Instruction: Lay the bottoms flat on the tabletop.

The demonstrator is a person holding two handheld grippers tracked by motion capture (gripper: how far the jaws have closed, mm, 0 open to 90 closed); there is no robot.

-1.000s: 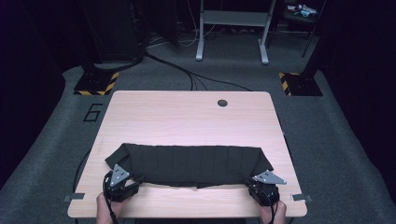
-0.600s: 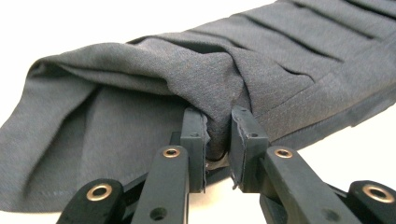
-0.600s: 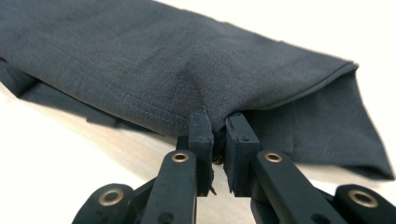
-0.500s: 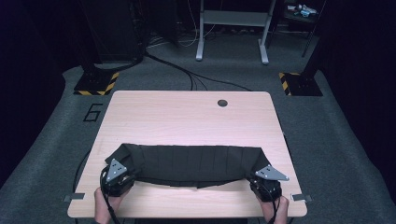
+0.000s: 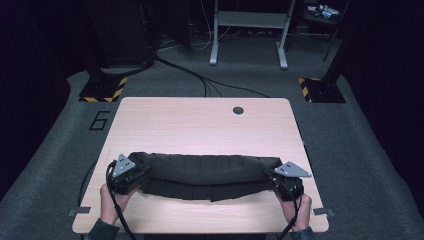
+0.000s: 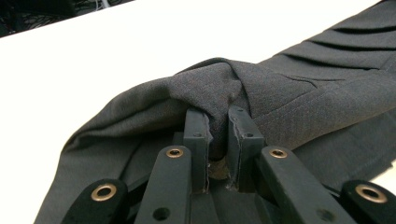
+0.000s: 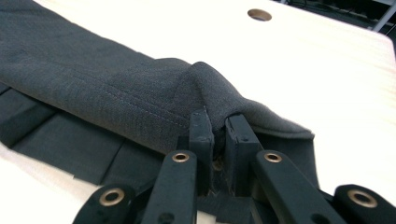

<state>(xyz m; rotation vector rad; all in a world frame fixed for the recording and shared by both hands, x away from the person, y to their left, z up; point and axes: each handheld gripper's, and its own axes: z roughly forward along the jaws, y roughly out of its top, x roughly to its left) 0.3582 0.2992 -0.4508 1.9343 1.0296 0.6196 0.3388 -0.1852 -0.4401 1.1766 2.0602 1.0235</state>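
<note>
Both claws have come up a little since the earlier frame, drawing the dark cloth (image 5: 205, 174) with them. Left claw (image 5: 131, 172) has just closed and pinches one end; right claw (image 5: 280, 180) pinches the other. Between them the cloth sags onto the table's (image 5: 200, 120) near half.

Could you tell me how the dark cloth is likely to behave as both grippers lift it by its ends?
The cloth probably is floppy: it bunches into folds where the left gripper and right gripper pinch it, so its middle would likely sag. It seems light, since small pinches raise its ends. The woven surface looks matte, so slipping seems unlikely.
</note>
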